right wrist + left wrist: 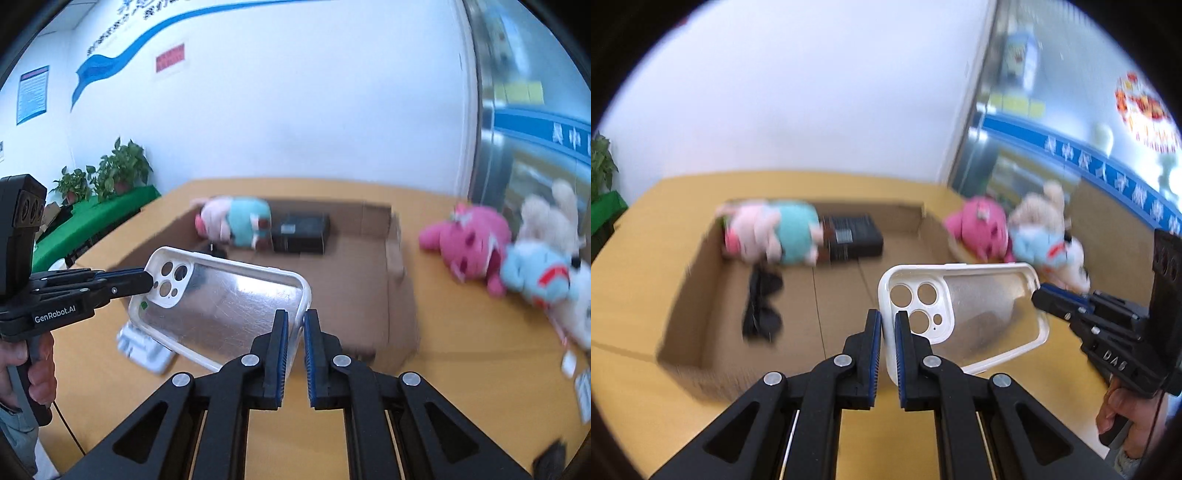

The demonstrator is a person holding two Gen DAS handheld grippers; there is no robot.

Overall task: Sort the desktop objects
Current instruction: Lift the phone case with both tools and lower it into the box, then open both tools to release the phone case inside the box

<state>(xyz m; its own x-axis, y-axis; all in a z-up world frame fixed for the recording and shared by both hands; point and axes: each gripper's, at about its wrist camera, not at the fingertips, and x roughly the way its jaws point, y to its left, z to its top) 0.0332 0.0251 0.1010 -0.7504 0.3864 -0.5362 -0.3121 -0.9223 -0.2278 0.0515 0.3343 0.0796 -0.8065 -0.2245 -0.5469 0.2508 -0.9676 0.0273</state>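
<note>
Inside, cardboard box (pixel 683 325), pig plush (pixel 772 232), black carton (pixel 855 238)

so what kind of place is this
Probably an office or public service hall: a white wall with a blue wave graphic and posted notices, potted green plants, and a yellow-topped table.

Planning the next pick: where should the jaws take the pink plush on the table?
Judging by its pose, grip the pink plush across its rounded body, coming from above; it lies flat on the table, pressed against the blue plush on one side.
</note>
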